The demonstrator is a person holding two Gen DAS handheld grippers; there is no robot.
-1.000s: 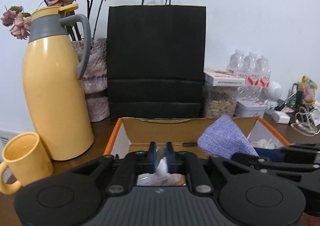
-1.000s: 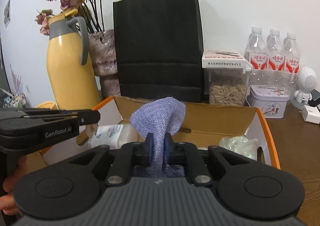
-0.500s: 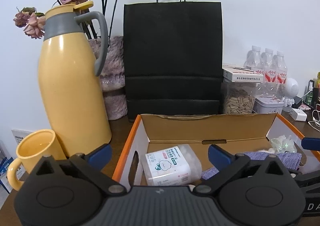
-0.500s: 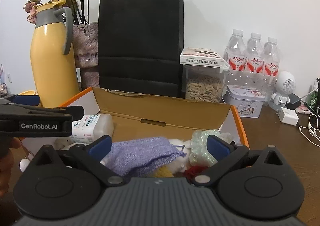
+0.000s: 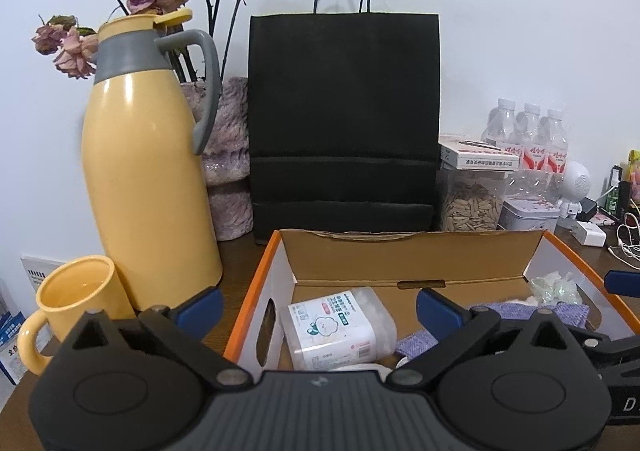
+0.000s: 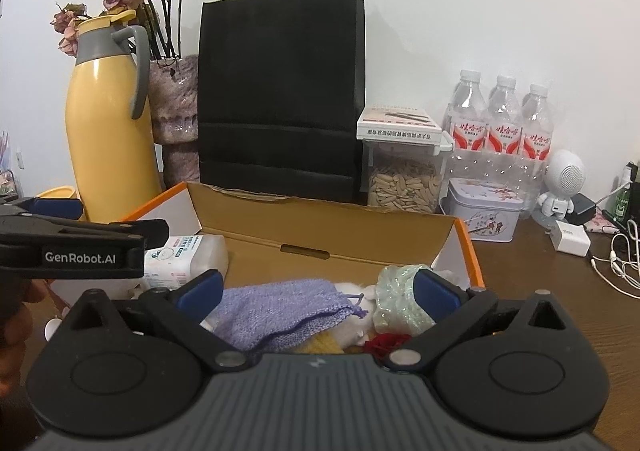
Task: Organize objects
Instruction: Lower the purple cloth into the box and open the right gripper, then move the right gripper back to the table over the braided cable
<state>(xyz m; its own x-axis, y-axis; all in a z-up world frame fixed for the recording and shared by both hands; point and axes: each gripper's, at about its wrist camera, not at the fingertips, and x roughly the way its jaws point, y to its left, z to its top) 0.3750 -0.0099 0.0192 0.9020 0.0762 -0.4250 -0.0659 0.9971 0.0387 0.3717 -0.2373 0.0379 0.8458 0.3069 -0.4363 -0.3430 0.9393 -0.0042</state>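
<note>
both claws hang wide open over the orange-edged box [image 5: 256, 291] on the bench [image 6: 532, 291], each with nothing between its pads. a second ago the left claw [image 5: 318, 303] was pinched on the white tissue pack [image 5: 340, 327] and the right claw [image 6: 318, 287] on the purple pouch [image 6: 280, 307]; the jaws have since sprung apart and both things now lie inside the box.

the pack rests against the box's left wall, label up, directly below the left claw's gap. the pouch lies flat across the middle of the box floor with its drawstring end toward a clear crinkled bag [image 6: 400, 299] at the right. something white and fluffy, a yellow scrap and a red scrap show under and beside the pouch, too hidden to name.

behind the box stand a yellow jug [image 5: 148, 179], a yellow mug [image 5: 80, 295] just beside it, a vase [image 5: 228, 155] of dried roses, a black paper bag [image 5: 344, 123], a seed jar [image 6: 404, 179], water bottles [image 6: 500, 123], a tin [image 6: 484, 211] and a small white robot speaker [image 6: 564, 183]. a charger [image 6: 572, 239] and cables sit on the bench at the far right.

judged from this, two drops are done at once and the box is filling up. what remains looks to be whatever loose items on the bench belong inside; neither claw is yet aimed at any of them, so both would have to lift clear of the box walls first.
</note>
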